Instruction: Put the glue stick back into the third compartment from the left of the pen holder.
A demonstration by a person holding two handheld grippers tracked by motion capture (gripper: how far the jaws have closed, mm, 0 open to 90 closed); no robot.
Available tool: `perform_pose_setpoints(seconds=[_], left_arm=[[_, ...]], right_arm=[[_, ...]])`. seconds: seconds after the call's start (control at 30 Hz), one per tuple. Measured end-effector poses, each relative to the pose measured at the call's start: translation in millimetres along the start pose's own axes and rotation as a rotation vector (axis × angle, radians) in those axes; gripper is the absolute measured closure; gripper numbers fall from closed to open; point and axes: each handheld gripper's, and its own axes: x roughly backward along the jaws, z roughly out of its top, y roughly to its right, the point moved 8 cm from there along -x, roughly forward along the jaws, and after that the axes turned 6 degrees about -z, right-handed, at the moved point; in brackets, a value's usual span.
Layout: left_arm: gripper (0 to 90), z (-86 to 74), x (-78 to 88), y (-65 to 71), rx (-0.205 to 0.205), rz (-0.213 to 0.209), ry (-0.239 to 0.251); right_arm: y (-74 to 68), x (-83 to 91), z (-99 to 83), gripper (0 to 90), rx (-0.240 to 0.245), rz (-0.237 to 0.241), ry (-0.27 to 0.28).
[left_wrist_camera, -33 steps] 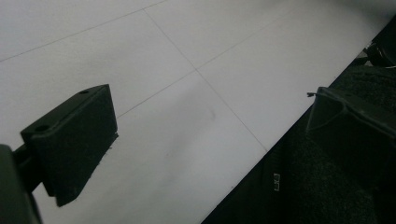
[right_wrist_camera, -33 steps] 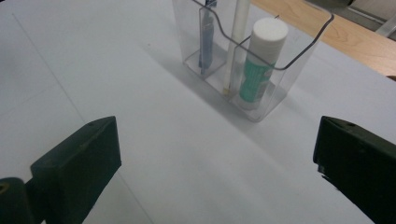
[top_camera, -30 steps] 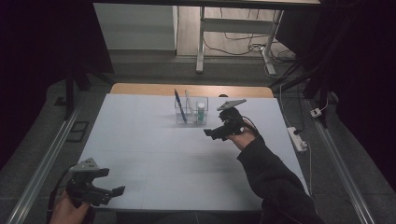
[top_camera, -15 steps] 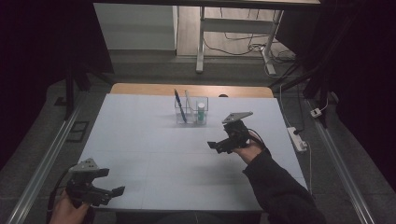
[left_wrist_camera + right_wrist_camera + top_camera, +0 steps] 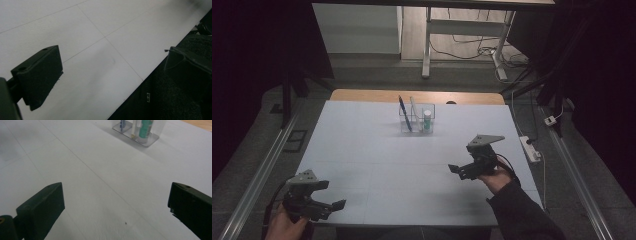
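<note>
Both hand-held grippers are empty with jaws spread wide. The right hand-held gripper [image 5: 464, 170] hovers low over the right half of the white worktop [image 5: 362, 145], its jaws aimed toward the far middle; in the right gripper view the two black jaws stand far apart with bare worktop between them. The left hand-held gripper [image 5: 319, 202] sits at the near left corner, partly over the worktop's edge, so the left gripper view looks along one jaw over the surface and the other over dark floor beside it. That parked pose suggests the left side has no part in the work just now.

A clear plastic organiser [image 5: 417, 120] stands upright at the far middle of the worktop, well apart from both grippers. It is split into compartments and holds three things on end: a blue pen [image 5: 405, 113] leaning left, a pale slim stick, perhaps a pencil [image 5: 414, 111], and a small bottle with a green label [image 5: 427, 120] at the right. Standing them upright leaves their tops free for a pinch from above. In the right gripper view the organiser [image 5: 140, 130] lies ahead at the top edge, so this gripper seems the likelier one to deal with it.
</note>
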Motion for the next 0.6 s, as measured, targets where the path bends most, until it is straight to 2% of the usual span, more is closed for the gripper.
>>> perform_pose_setpoints(seconds=[0.6], left_arm=[[1.7,0.1,-0.1,-0.2,0.004,0.001,0.001]], right_arm=[[1.8,47.4,-52.9,0.7,-0.06,-0.059,-0.044]])
